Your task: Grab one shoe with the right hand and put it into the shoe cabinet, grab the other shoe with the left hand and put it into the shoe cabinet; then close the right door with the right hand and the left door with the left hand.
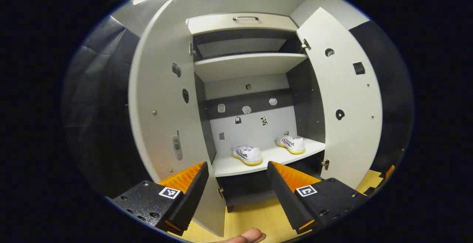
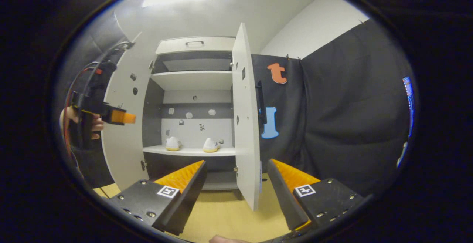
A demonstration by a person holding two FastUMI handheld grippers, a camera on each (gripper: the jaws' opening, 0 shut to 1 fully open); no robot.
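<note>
- Shoe cabinet (image 1: 245,65): white, tall, centre of the left gripper view, both doors swung wide.
- Left shoe (image 1: 247,154): white sneaker with yellow sole, upright on the lower shelf, low centre.
- Right shoe (image 1: 291,144): matching sneaker, same shelf, apart to the right.
- Left door (image 1: 162,106): open, centre left.
- Right door (image 1: 342,98): open, centre right.
</note>
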